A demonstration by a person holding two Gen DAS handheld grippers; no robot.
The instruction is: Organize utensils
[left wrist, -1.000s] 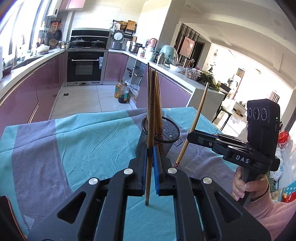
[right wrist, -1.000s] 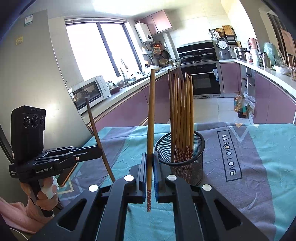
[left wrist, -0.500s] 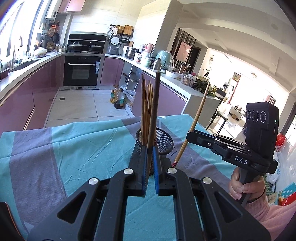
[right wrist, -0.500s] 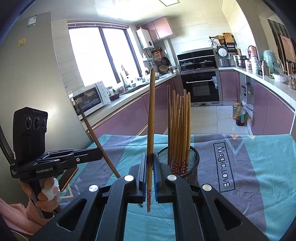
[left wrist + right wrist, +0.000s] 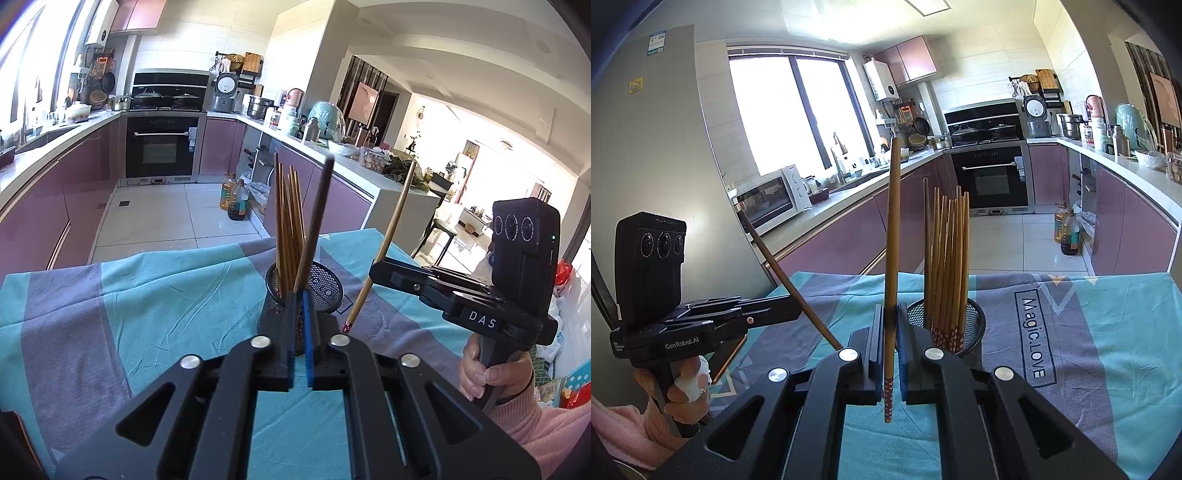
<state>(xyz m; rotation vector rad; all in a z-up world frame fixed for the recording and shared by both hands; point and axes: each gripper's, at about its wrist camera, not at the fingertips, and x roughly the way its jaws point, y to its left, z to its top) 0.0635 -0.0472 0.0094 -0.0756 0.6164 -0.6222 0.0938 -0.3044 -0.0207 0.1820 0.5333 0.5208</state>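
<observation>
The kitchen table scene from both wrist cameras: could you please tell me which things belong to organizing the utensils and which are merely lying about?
Belong to the job:
- black wire-mesh cup with brown wooden chopsticks standing inside
- brown wooden chopstick clamped in left gripper
- lighter wooden chopstick clamped in right gripper

Just lying about:
- white microwave
- amber oil bottles
- teal and grey tablecloth
</observation>
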